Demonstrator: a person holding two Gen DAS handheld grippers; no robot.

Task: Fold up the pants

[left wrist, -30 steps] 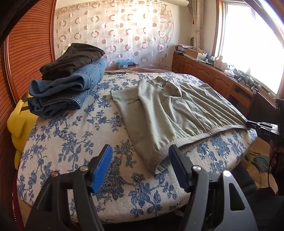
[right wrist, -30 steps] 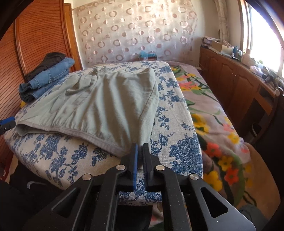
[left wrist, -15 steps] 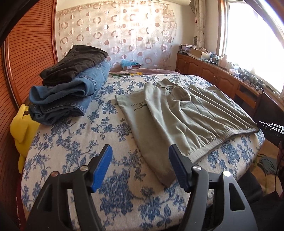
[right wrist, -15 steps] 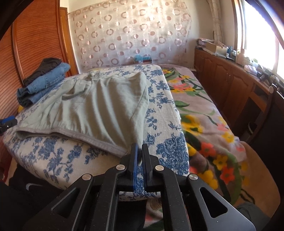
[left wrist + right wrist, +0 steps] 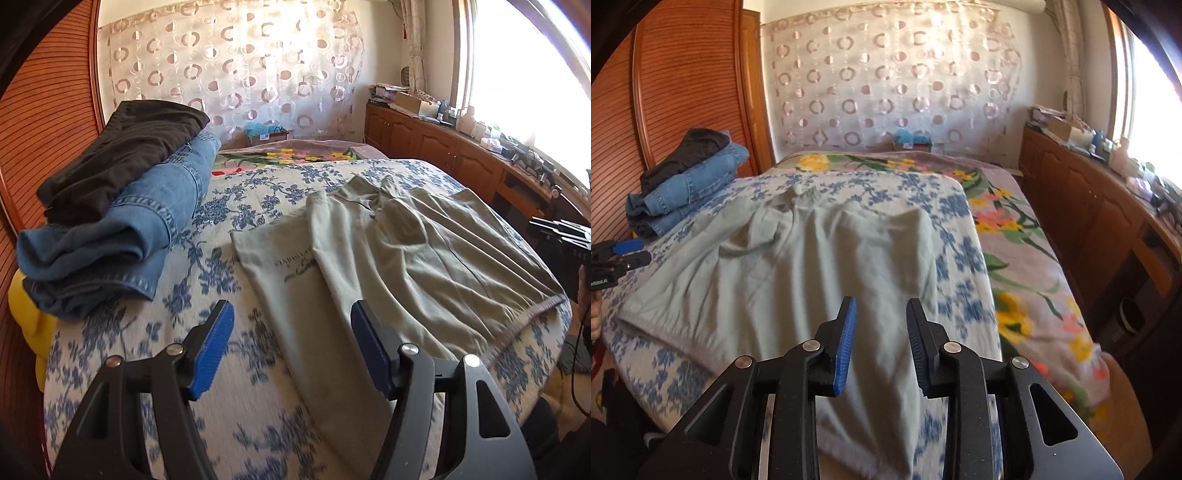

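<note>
One pair of grey-green pants on the bed, two tongs above it, neither holding cloth.

The pants point(image 5: 417, 266) lie spread flat on the blue-flowered cover point(image 5: 147, 369) of the bed, waistband toward the near edge, one leg folded across the other. Left tongs point(image 5: 291, 345) stand wide over the pants' left border and the cover, nothing between the pads. Right tongs point(image 5: 881, 345) have just been opening and now stand at a narrow gap over the near right corner of the pants; the cloth lies beneath, not pinched. One stack of folded garments sits at the far left of the bed: two blue jeans point(image 5: 122, 236) below, one dark pair point(image 5: 122, 147) on top. A second, flowered blanket point(image 5: 1027, 251) covers the bed to the right.
</note>
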